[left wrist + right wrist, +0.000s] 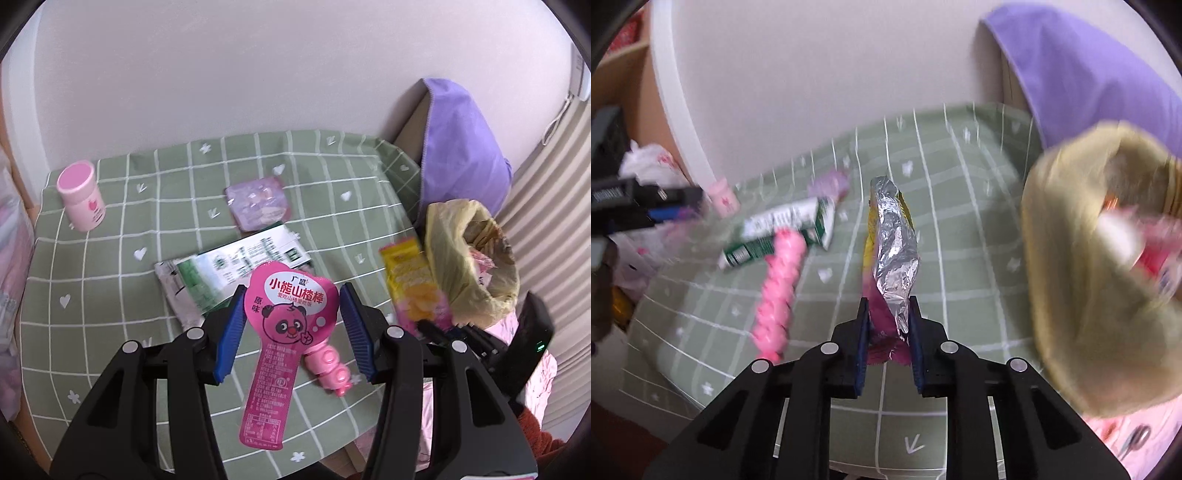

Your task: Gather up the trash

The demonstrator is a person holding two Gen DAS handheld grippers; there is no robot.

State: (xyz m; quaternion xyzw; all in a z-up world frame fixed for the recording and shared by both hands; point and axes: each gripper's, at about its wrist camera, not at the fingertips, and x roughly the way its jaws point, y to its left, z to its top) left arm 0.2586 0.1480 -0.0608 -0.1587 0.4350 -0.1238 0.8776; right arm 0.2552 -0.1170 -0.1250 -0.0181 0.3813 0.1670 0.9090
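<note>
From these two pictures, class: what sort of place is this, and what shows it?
Probably a room in a home, not a workshop: a small table against a wall under a green checked cloth, a pink bottle, snack wrappers, and a bag of trash beside it.

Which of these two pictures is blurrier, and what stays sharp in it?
Right wrist view is blurrier: the yellow trash bag and pink toy smear, while the foil wrapper stays crisp. Left wrist view is mostly sharp; only the yellow wrapper blurs.
</note>
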